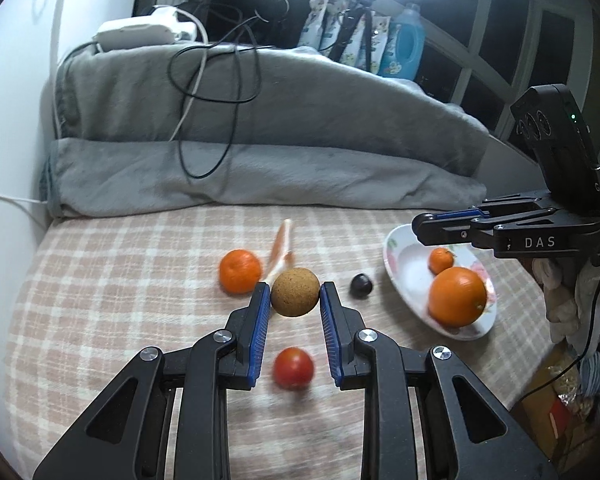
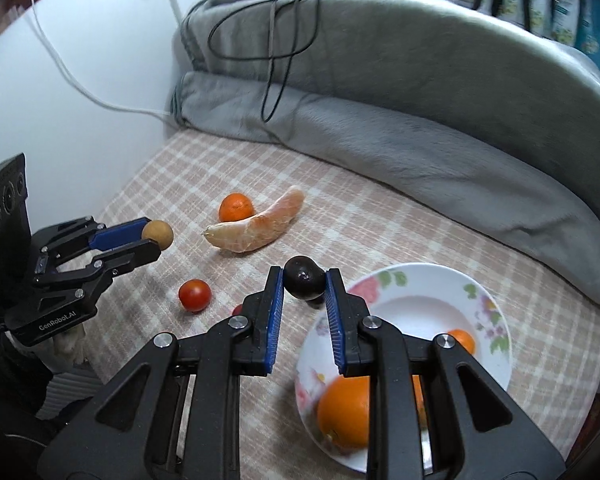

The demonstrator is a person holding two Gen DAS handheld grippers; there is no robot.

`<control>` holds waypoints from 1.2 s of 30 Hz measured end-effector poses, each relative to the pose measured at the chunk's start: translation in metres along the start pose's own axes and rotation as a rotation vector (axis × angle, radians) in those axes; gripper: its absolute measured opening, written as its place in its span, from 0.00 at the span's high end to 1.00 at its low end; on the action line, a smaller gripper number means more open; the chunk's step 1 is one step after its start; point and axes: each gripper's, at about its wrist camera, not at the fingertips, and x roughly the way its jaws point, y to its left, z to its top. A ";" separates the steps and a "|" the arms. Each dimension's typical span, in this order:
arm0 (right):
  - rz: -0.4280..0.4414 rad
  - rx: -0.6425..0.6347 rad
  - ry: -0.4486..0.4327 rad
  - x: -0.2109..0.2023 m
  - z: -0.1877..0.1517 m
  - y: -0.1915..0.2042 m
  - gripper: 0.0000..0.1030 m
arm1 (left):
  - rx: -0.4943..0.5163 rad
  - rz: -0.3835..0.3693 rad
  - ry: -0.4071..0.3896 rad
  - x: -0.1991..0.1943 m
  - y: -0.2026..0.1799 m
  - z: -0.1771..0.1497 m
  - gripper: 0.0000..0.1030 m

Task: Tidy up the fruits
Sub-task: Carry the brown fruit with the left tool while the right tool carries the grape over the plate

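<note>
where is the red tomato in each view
Left wrist view: the red tomato lies low and central on the checked cloth, seen between the left gripper's fingers.
Right wrist view: the tomato lies left of centre, below the left gripper.
Shared landmark: the pomelo segment, beside the loose orange.

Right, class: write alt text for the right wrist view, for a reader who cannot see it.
The right gripper pinches a small dark fruit beside a floral plate holding two oranges. At left, the left gripper holds a tan round fruit above a checked cloth with a tomato, a tangerine and a peeled pomelo segment.
</note>
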 end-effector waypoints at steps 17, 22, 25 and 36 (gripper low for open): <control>-0.077 0.160 -0.097 -0.051 -0.048 -0.065 0.79 | 0.056 -0.098 0.004 0.030 -0.051 0.020 0.77; -0.096 0.195 -0.107 -0.060 -0.063 -0.079 0.79 | 0.082 -0.116 0.011 0.040 -0.066 0.024 0.77; -0.103 0.211 -0.111 -0.062 -0.069 -0.085 0.79 | 0.093 -0.126 0.017 0.045 -0.075 0.027 0.77; -0.111 0.229 -0.114 -0.062 -0.084 -0.092 0.79 | 0.114 -0.147 0.031 0.061 -0.094 0.035 0.77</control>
